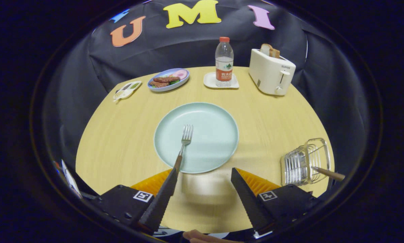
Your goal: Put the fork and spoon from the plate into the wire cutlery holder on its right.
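Note:
A pale green plate (215,118) lies in the middle of the wooden table. A fork (184,142) with a wooden handle rests on it, tines pointing away, its handle running over the near rim toward my left finger. The wire cutlery holder (305,161) stands to the right of the plate, and a wooden handle (328,173) sticks out of it to the right. My gripper (202,175) hovers just short of the plate's near rim, open, with nothing between its fingers. The left fingertip (170,180) covers the end of the fork's handle.
Along the far side stand a white toaster (271,72) with bread in it, a water bottle (224,62) on a small white tray, a blue plate of food (169,80) and a small dish (127,90). A hand (202,237) shows beneath the fingers.

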